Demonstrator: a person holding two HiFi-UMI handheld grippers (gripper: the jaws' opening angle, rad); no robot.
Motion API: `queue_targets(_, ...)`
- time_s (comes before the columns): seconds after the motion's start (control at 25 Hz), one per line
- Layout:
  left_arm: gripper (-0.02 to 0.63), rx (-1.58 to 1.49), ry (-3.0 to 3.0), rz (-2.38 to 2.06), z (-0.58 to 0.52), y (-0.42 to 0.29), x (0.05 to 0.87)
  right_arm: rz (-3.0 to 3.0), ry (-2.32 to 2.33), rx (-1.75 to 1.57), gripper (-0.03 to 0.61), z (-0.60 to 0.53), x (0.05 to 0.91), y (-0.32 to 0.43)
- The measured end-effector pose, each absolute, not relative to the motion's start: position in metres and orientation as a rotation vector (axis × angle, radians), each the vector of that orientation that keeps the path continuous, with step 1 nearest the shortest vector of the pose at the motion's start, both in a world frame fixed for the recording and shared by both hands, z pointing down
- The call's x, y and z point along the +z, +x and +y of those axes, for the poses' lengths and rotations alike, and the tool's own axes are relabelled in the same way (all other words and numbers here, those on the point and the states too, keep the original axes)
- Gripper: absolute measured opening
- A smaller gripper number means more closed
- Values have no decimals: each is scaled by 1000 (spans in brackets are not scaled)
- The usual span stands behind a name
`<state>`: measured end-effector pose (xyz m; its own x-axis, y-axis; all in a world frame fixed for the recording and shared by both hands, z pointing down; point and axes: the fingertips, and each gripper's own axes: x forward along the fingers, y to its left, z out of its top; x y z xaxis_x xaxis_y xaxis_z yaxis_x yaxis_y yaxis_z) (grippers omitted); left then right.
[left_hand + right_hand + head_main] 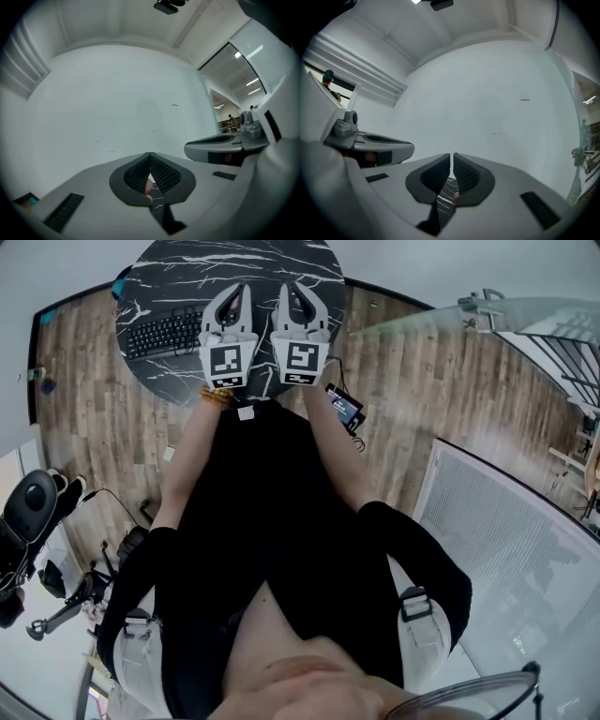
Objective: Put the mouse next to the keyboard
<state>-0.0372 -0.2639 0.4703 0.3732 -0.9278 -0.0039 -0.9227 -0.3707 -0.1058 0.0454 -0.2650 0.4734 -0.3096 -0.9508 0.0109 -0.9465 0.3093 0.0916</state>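
Observation:
A black keyboard (164, 332) lies on the left part of a round black marble table (178, 268). I see no mouse in any view. Both grippers are held side by side, pointing level over the table's near part toward a plain white wall. The left gripper (232, 298) (150, 157) is shut, its fingertips meeting with nothing between them. Just right of the keyboard's end, the right gripper (298, 294) (453, 157) is also shut and holds nothing. Each shows at the edge of the other's view.
A small black device (345, 407) on a cable hangs by the right forearm. Wood plank floor (422, 381) surrounds the table. A glass panel (525, 549) stands at the right, and a black chair (28, 507) and gear sit at the lower left.

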Motion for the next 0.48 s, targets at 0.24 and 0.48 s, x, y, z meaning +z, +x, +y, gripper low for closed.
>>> queue_targets(0.24, 8, -49, -2527, 1679, -262, -34, 463, -2511, 1815, -162, 40, -260, 466, 47)
queue_targets(0.48, 9, -32, -2529, 1665, -264, -34, 460, -2532, 1781, -166, 40, -258, 468, 42)
